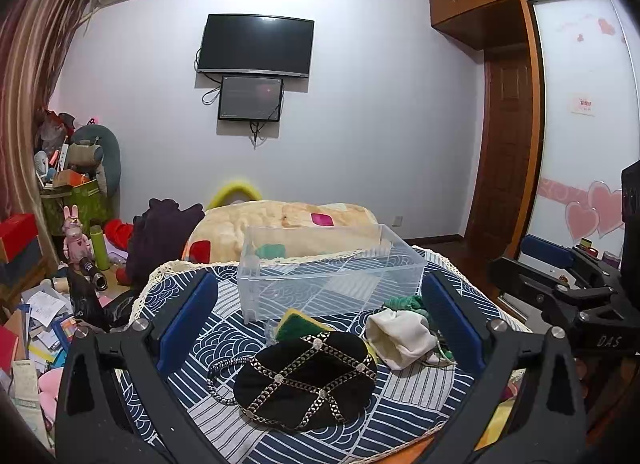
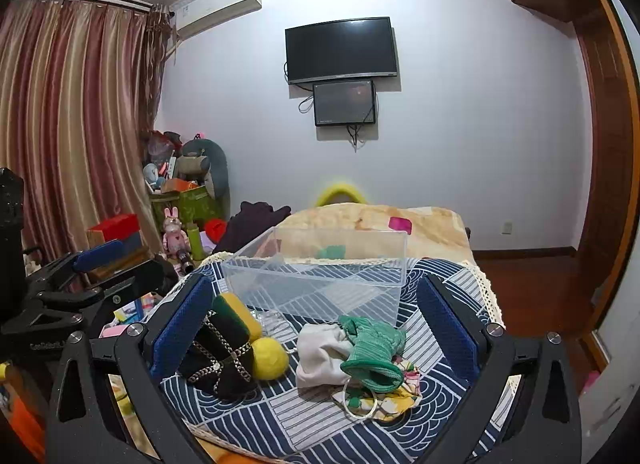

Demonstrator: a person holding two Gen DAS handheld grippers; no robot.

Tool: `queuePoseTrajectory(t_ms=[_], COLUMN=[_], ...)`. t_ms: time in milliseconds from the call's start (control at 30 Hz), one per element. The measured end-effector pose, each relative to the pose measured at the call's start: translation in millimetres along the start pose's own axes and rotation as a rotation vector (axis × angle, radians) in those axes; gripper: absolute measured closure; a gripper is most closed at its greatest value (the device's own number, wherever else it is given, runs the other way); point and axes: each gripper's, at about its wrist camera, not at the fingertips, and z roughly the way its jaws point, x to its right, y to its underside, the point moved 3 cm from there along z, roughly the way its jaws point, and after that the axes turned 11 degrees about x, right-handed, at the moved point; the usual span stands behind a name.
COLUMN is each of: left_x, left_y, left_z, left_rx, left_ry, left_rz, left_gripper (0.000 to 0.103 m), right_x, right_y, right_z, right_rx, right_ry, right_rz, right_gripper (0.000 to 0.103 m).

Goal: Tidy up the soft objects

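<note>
both claws wide open, holding nothing: left claw point(image 1: 318, 316) over the black pouch point(image 1: 306, 380), right claw point(image 2: 316, 320) over the green pouch point(image 2: 374, 350), clear bin point(image 2: 320, 276) just behind on the worktop point(image 2: 280, 416)

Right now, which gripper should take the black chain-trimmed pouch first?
Left. The black pouch lies centred between the open left gripper. In the right wrist view it sits against the right gripper's left finger, off-centre.
</note>
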Motion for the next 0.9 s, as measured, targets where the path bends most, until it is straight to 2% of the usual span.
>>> queuePoseTrajectory(t_ms=[900], left_x=[3.4], left_y=[-1.2], left_z=[-0.8], left_rx=[0.002], left_ry=[0.007], left_rz=[0.002], left_gripper=[0.000], right_x=[-3.8], right_y=[-2.5], right_z=[-5.1], right_rx=[0.005], right_ry=[-0.008], right_rz=[0.007], right_gripper=[0.000])
